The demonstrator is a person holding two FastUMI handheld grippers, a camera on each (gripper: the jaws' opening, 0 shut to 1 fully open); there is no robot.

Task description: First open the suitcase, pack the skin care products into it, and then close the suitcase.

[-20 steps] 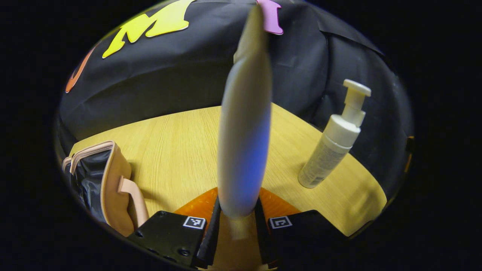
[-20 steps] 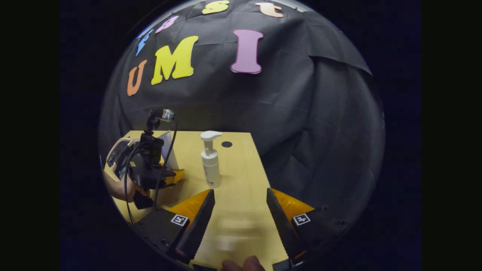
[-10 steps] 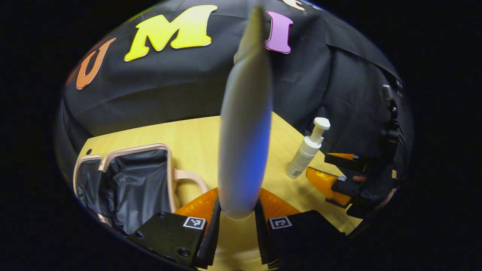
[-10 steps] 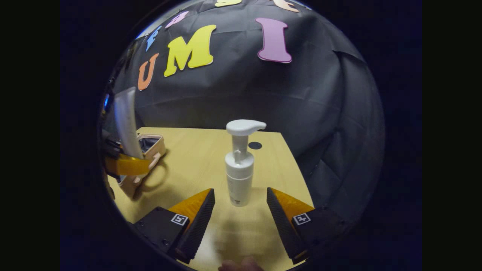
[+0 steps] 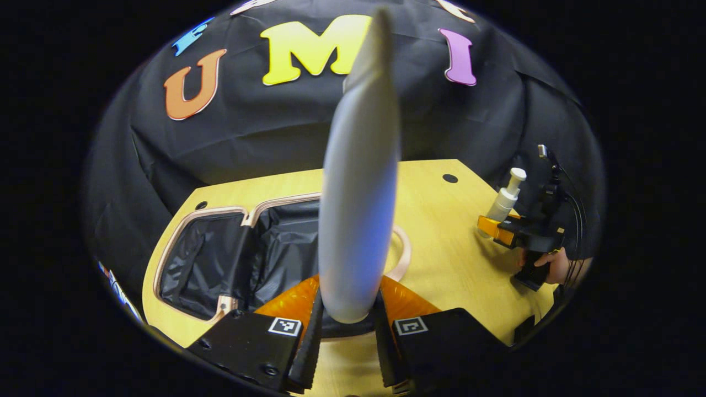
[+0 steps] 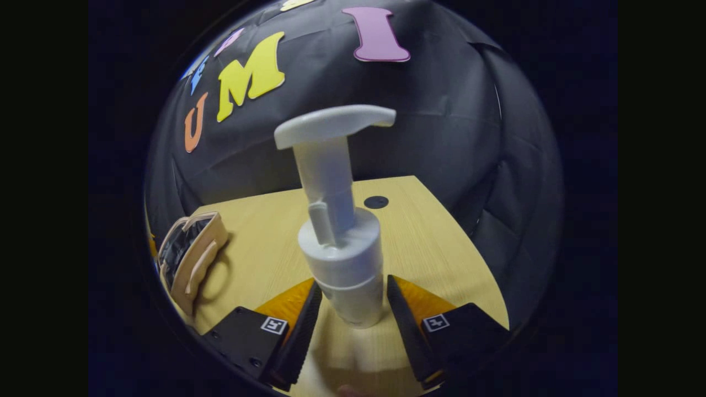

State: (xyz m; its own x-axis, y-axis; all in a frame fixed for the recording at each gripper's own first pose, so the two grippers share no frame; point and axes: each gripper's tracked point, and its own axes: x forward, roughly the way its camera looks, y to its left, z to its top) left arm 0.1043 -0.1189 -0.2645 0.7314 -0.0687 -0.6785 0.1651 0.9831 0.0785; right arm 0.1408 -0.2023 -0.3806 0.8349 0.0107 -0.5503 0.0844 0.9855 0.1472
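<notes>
Left hand-held gripper (image 5: 346, 325) clamps upright white tube (image 5: 359, 182) above open suitcase (image 5: 220, 259); right hand-held gripper (image 6: 349, 317) seemingly clamps pump bottle (image 6: 342, 242) on surface (image 6: 430, 231).

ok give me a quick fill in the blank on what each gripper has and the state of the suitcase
1. The left gripper is shut on a white ____.
2. The suitcase on the table lies ____, its dark lining showing.
3. The right gripper has its fingers either side of the ____ bottle.

Missing words: tube; open; pump
</notes>
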